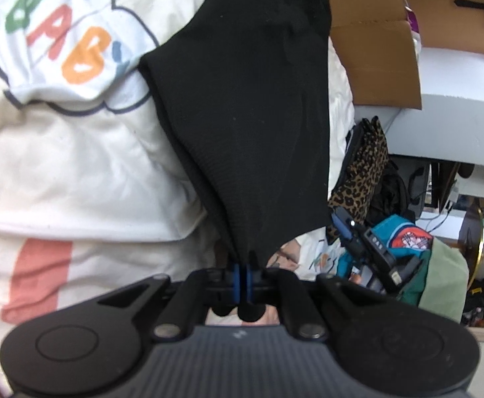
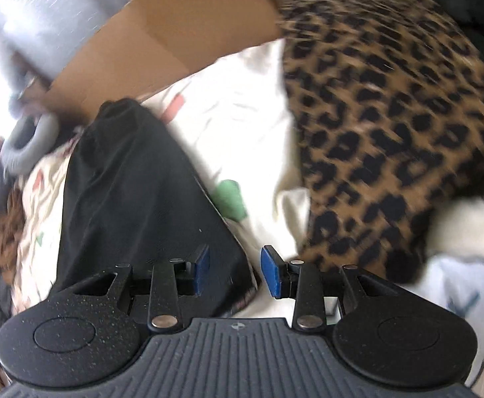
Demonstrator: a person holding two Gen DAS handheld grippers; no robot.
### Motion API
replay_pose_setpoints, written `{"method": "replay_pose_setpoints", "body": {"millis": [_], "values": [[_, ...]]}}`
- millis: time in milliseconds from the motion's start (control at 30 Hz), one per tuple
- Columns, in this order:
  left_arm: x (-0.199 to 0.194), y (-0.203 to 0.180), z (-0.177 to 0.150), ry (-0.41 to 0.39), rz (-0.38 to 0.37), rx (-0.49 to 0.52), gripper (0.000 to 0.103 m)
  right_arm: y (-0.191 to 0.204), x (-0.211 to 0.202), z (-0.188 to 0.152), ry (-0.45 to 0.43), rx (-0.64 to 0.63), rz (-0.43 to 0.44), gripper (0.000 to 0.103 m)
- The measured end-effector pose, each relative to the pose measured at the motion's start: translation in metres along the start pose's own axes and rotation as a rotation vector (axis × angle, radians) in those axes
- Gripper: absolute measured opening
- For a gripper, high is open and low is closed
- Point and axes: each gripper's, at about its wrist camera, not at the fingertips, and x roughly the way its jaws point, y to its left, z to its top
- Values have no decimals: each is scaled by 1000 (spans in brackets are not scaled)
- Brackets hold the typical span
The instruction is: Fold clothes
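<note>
Left claw [image 1: 243, 277] pinches black garment [image 1: 242, 99] corner; right claw [image 2: 235, 273] spread, beside it.

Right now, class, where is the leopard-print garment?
In the right wrist view the leopard-print garment lies upper right on the white bedding, right of the black garment, below the cardboard box.

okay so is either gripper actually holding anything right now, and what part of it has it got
The left gripper is shut on the black garment, pinching a narrow gathered corner at its edge. The right gripper is open and holds nothing.
</note>
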Motion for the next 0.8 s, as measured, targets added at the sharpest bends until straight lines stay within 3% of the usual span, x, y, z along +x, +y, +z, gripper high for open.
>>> {"method": "replay_pose_setpoints", "body": {"millis": [200, 533, 800], "values": [[-4, 4, 2, 5, 39, 19, 4, 7, 35, 11, 76, -69, -1, 38], [-21, 12, 8, -39, 116, 43, 3, 37, 50, 3, 139, -215, -21, 32], [-28, 27, 13, -71, 171, 31, 4, 47, 61, 1, 166, -209, 20, 32]]}}
